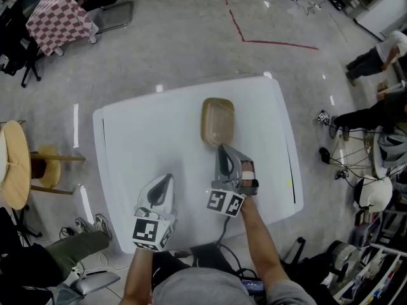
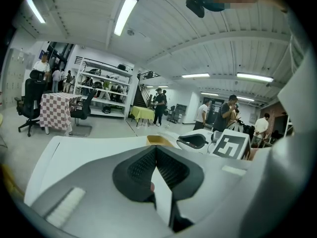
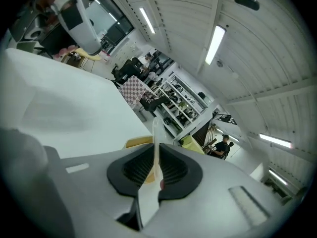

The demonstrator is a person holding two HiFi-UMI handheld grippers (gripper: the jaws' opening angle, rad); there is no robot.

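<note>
At the far left of the head view, a round wooden table [image 1: 14, 164] stands on the floor. A table with a checked cloth [image 1: 57, 14] stands further back.

On the near left of the white tabletop [image 1: 140, 132], the left hand-held gripper [image 1: 165, 178] is low over a bare part of the surface. In the left gripper view its jaws are pressed together with nothing between them [image 2: 156, 151]. The same view shows the container's edge [image 2: 157, 140] ahead, and the other gripper [image 2: 194, 142] to its right.

A tan, see-through plastic container [image 1: 217, 119] lies near the middle of the tabletop, well apart from the left hand-held gripper.

The right hand-held gripper [image 1: 221, 149] meets the container's near edge. In the right gripper view its jaws are clamped narrow on a thin, clear upright wall of the container [image 3: 156, 133], and the tan body [image 3: 138, 143] shows just behind the jaws. Whether the container is lifted off the tabletop or resting on it cannot be told.

A red line [image 1: 254, 40] is marked on the floor beyond the tabletop. At the far right, people [image 1: 375, 56] stand among cables and gear.
</note>
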